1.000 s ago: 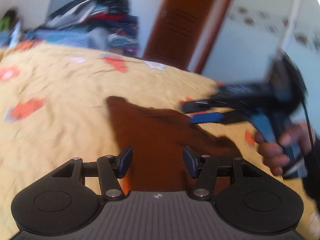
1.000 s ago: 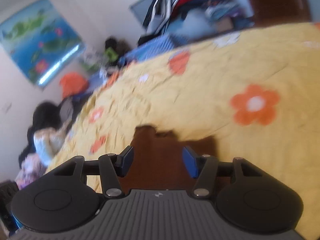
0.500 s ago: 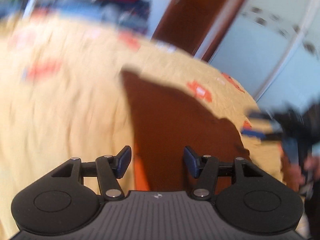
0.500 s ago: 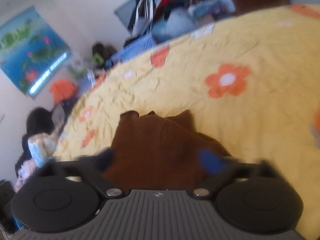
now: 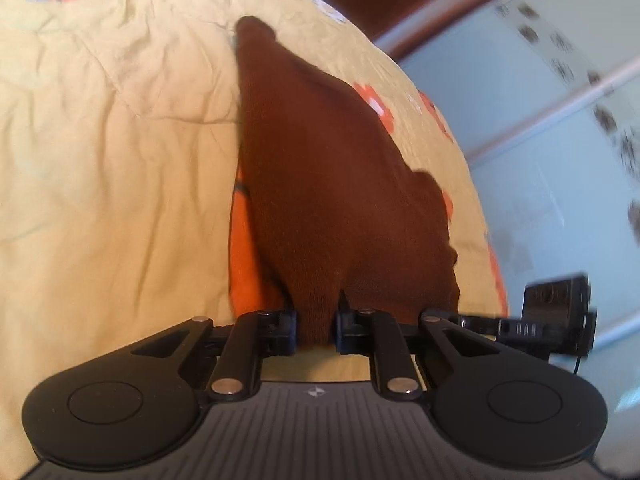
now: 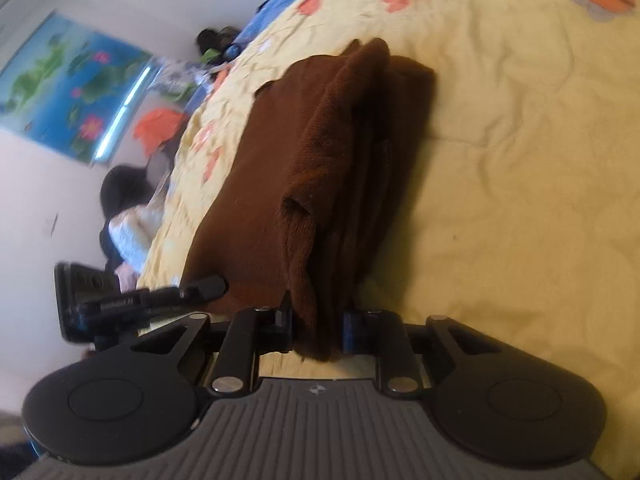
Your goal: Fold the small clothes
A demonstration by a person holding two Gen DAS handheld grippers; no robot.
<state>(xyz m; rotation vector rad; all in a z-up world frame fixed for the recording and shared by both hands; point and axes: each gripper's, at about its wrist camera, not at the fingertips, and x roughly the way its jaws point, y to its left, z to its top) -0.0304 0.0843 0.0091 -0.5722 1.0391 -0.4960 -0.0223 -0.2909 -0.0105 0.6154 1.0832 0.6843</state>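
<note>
- While both tools pinch the near edge of the brown garment (image 5: 332, 184), the cloth lies stretched away from them across the yellow flowered bedspread (image 5: 112, 152), which suits a lift of that edge for a fold.
- On the left, the left gripper (image 5: 315, 330) has just been closing, and its jaws now clamp a bunched corner of the cloth between the pads; the fabric fans out from that point to a far tip.
- Beside that corner an orange patch (image 5: 244, 264) shows at the cloth's left edge; whether it is print on the bedspread or another item I cannot tell.
- Further right, the right gripper (image 6: 318, 326) has likewise just been closing and grips a thicker roll of layers, so the garment (image 6: 320, 152) looks already doubled there.
- In each view the other tool shows at the margin, so the two grips sit near each other on the same edge, likely to carry it over evenly.
- A person (image 6: 128, 216) sits beyond the bed's far side, well apart from the work.
</note>
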